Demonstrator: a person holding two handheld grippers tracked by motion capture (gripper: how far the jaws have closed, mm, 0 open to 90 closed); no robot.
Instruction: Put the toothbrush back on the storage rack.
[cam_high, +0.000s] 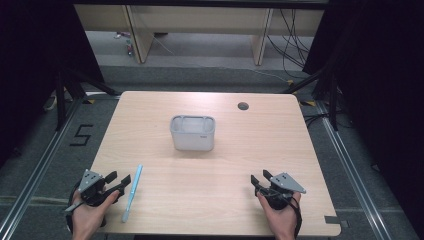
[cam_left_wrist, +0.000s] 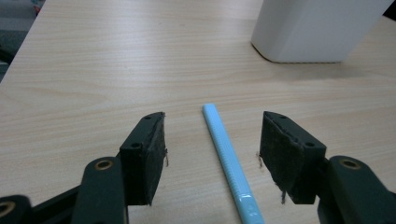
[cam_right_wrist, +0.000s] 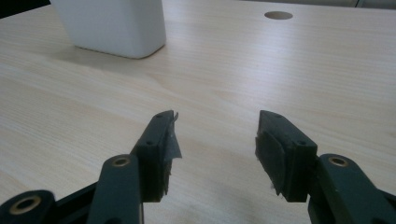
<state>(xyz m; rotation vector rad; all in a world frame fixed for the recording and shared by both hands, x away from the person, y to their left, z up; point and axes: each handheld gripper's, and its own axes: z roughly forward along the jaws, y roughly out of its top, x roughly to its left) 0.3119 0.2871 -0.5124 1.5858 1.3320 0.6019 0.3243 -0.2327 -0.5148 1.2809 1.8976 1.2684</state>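
Observation:
A light blue pen (cam_high: 133, 191) lies on the wooden table near its front left, pointing away from the person. My left gripper (cam_high: 118, 179) is open just left of it in the high view. In the left gripper view the pen (cam_left_wrist: 227, 158) lies on the table between the two spread jaws, touching neither. A white rectangular container (cam_high: 193, 132) stands at the table's middle; its lower part (cam_left_wrist: 317, 28) shows at the top right of the left gripper view. My right gripper (cam_high: 260, 178) is open at the front right, with only bare wood between its jaws (cam_right_wrist: 215, 135).
A round cable hole (cam_high: 243, 106) sits near the table's far edge, right of centre. The container (cam_right_wrist: 112, 25) stands ahead and left of the right gripper. Dark stands and cables surround the table on the floor.

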